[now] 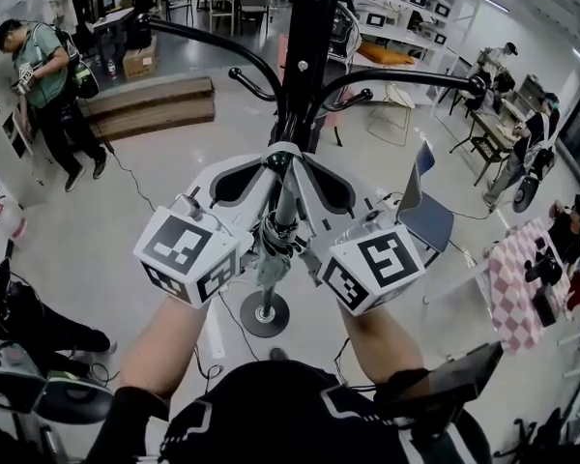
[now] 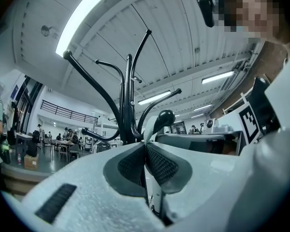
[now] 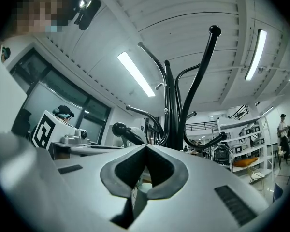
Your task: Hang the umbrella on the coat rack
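- left gripper (image 1: 269, 160) and right gripper (image 1: 298, 160) were both clamped on the strap (image 2: 152, 129), tips meeting mid-frame
- umbrella (image 1: 274, 245) hung below them, long axis vertical
- coat rack (image 1: 309, 56) stood dead ahead, hook knob (image 2: 164, 116) just past the tips, slightly higher, both grippers equally near

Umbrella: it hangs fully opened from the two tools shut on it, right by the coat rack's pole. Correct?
Not opened. The head view shows the umbrella folded up. It hangs from the left tool and right tool, both shut on it, right by the coat rack pole.
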A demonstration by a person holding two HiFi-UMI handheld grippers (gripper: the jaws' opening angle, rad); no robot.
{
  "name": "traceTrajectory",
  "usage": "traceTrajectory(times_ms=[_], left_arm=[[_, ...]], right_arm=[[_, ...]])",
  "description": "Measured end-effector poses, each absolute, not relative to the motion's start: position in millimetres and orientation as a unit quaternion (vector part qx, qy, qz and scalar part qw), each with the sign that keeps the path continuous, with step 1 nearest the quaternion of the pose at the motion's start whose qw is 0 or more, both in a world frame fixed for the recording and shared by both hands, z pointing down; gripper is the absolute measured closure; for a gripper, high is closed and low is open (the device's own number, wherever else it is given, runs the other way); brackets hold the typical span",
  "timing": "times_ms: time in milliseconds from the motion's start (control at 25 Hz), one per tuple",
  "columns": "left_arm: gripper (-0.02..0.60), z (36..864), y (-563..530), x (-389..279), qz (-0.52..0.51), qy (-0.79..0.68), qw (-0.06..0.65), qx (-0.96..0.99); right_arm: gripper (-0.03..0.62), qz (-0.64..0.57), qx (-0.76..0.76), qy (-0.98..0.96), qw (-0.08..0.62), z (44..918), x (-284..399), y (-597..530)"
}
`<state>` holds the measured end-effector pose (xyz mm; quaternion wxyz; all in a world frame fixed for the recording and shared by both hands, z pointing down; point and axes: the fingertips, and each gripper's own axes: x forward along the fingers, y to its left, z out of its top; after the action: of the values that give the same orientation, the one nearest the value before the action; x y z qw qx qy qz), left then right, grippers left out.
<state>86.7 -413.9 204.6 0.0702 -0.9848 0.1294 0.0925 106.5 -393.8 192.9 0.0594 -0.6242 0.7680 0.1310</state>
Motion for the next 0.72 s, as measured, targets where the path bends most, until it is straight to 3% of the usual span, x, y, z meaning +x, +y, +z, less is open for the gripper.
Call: traceTrajectory(times_ms=[720], left_arm=[[0.566, 226.5, -427.0, 108.1, 0.074, 0.146, 0.052, -0.985]], right_arm=[[0.586, 0.100, -0.638, 0.762, 0.049, 219.0, 128.4, -415.6]])
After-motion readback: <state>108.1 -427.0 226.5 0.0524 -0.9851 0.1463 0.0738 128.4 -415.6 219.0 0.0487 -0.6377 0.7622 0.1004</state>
